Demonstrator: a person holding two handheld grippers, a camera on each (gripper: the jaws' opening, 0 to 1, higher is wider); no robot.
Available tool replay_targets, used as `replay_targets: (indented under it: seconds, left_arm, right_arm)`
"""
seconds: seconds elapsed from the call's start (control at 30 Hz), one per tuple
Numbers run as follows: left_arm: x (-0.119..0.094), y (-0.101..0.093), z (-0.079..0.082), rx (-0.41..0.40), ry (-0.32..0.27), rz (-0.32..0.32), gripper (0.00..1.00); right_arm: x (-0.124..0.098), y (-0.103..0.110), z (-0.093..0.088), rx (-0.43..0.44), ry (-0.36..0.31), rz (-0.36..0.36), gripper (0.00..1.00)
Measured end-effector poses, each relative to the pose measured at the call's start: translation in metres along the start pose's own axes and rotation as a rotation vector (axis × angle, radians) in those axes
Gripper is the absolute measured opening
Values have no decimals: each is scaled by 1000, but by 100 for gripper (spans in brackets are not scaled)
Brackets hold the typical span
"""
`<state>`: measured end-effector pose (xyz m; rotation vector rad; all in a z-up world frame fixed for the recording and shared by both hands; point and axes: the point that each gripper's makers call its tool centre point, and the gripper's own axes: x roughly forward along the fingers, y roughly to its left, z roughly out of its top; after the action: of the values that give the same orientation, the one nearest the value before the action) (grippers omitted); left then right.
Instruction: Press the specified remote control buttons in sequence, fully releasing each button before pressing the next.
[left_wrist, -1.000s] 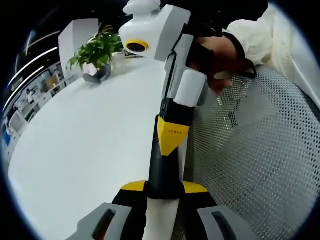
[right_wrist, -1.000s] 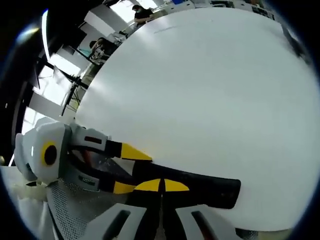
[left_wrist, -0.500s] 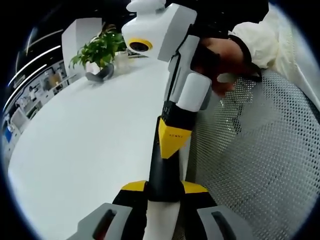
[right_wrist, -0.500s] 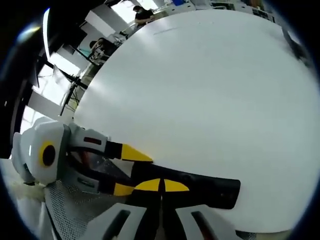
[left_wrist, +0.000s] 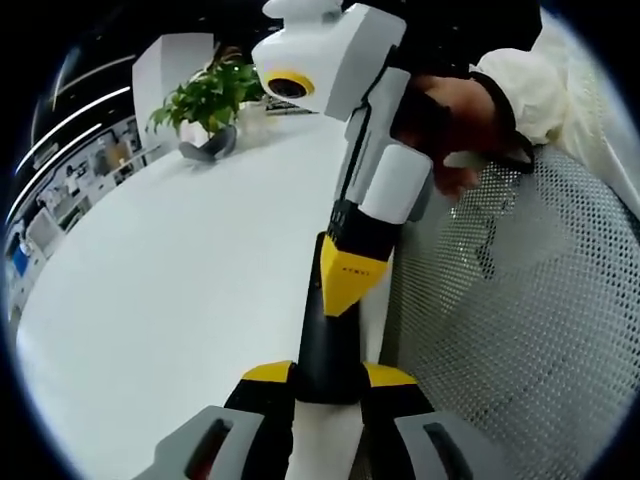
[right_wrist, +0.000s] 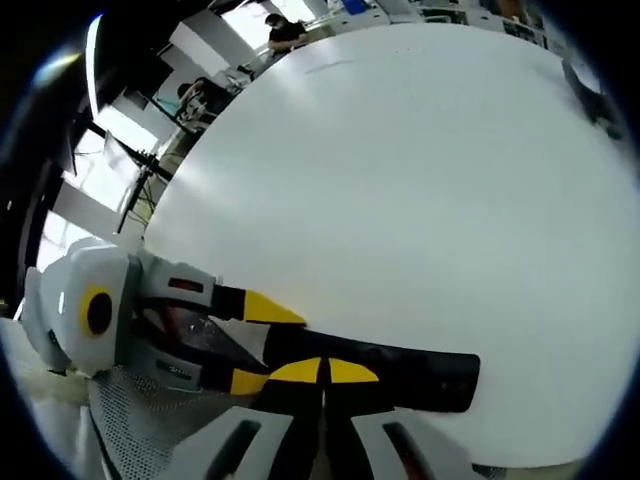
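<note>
A black remote (left_wrist: 326, 340) sticks out over the white table (left_wrist: 160, 290), its near end clamped between my left gripper (left_wrist: 328, 375)'s yellow-tipped jaws. From above, my right gripper (left_wrist: 348, 285) reaches down, shut, with its joined yellow tips resting on the remote's top face. In the right gripper view the remote (right_wrist: 410, 372) lies crosswise, my right gripper (right_wrist: 322, 371) has its tips together on it, and the left gripper (right_wrist: 262, 342) holds its left end. The buttons are hidden under the tips.
A potted plant (left_wrist: 205, 100) stands at the table's far edge. A white mesh chair (left_wrist: 520, 330) is to the right, beside a person's hand (left_wrist: 450, 110) and white sleeve. Desks and people (right_wrist: 275, 25) lie beyond the table's far side.
Both views have drifted slightly with the hands. The right gripper's tips stay on the remote, and the left gripper keeps its hold.
</note>
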<state>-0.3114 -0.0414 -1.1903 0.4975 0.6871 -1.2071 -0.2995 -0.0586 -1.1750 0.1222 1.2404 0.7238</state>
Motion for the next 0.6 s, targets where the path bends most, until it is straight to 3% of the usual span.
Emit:
replay_targets:
  seconds: [0.23, 0.53, 0.6]
  left_arm:
    - [0, 0, -1, -16, -8, 18, 25]
    - [2, 3, 1, -42, -15, 42, 25]
    - [2, 3, 0, -45, -14, 47, 25]
  right_arm:
    - [-35, -1, 27, -60, -188, -28, 0]
    - [-98, -9, 40, -177, -429, -136, 0]
    - [-105, -3, 41, -195, -490, -92, 2]
